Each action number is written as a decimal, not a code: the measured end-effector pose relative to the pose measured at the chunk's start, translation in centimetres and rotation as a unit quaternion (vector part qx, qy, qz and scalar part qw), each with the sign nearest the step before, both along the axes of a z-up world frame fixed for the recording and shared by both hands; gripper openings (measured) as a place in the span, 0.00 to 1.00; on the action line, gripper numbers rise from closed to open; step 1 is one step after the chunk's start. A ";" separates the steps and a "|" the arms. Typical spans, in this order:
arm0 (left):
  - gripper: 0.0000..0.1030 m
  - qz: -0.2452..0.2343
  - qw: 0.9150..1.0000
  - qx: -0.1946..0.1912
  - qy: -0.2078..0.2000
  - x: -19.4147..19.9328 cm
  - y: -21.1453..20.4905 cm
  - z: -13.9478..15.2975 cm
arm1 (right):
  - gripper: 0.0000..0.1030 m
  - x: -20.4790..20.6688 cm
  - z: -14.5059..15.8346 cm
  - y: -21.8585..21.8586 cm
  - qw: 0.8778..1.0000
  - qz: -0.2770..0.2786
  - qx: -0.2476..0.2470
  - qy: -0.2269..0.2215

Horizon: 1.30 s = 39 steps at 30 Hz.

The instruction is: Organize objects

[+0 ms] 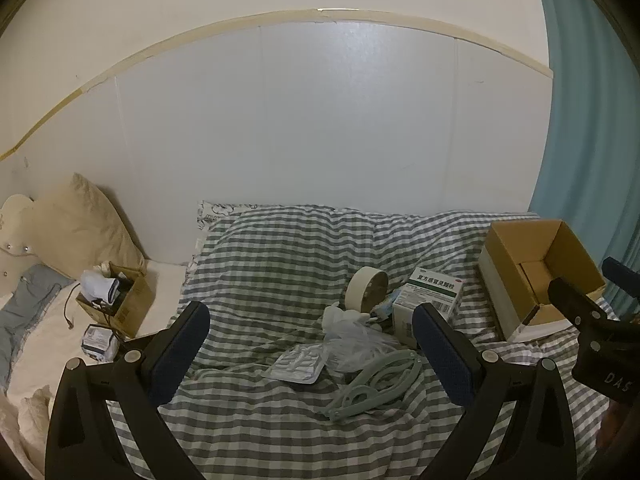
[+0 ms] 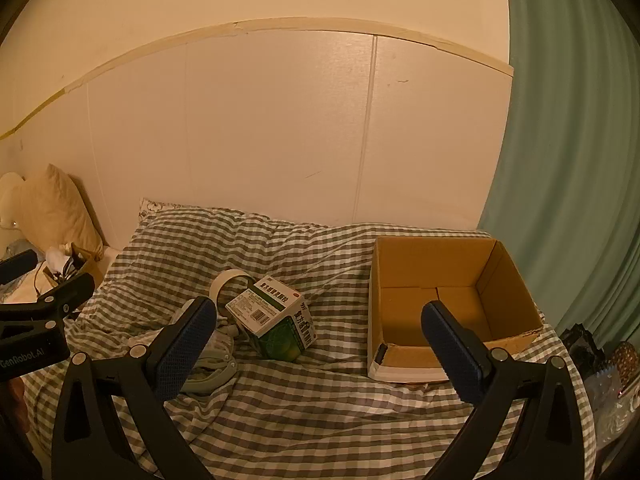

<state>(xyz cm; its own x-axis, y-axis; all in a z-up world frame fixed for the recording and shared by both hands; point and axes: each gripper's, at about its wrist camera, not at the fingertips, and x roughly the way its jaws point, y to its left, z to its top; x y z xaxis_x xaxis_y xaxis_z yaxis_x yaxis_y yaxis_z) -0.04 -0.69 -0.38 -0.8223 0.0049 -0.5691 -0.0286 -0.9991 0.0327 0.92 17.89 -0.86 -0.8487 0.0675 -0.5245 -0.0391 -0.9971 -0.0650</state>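
On the checked bedspread [image 1: 280, 264] lies a small heap: a white and green medicine box [image 1: 430, 300] [image 2: 272, 320], a roll of pale tape [image 1: 366, 290] [image 2: 228, 284], a clear plastic bag [image 1: 352, 340], a foil blister pack [image 1: 296, 366] and a folded pale green hanger [image 1: 372, 384] [image 2: 208, 364]. An open cardboard box [image 1: 536, 276] [image 2: 448, 300] stands to the right of the heap, with nothing in it. My left gripper [image 1: 312, 344] hangs open above the heap. My right gripper [image 2: 320, 340] is open too, between the medicine box and the cardboard box, holding nothing.
A smaller cardboard box [image 1: 120, 300] stuffed with cloth and cables sits at the left by a cream pillow [image 1: 80, 228]. A small packet [image 1: 98, 340] lies in front of it. A teal curtain [image 2: 568, 160] hangs at the right. A white wall panel [image 1: 320, 120] backs the bed.
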 end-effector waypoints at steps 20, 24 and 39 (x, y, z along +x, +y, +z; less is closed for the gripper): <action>1.00 0.011 1.000 0.004 0.007 0.1 -0.3 0.2 | 1.00 -0.2 -0.6 -0.6 1.000 0.003 0.004 -0.005; 1.00 0.014 1.000 0.005 0.009 0.2 -0.4 0.2 | 1.00 -0.2 -0.7 -0.7 1.000 0.005 0.003 -0.008; 1.00 0.017 1.000 0.003 0.003 -0.1 -0.6 0.1 | 1.00 -0.3 -0.9 -0.9 1.000 0.008 0.008 -0.011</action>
<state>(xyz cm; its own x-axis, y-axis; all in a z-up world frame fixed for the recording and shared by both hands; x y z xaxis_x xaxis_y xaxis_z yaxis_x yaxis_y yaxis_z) -0.17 -1.33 -0.23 -0.8250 -0.0192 -0.5649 0.0052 -0.9996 0.0264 0.61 17.02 -1.72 -0.8377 0.0616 -0.5427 -0.0206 -0.9965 -0.0813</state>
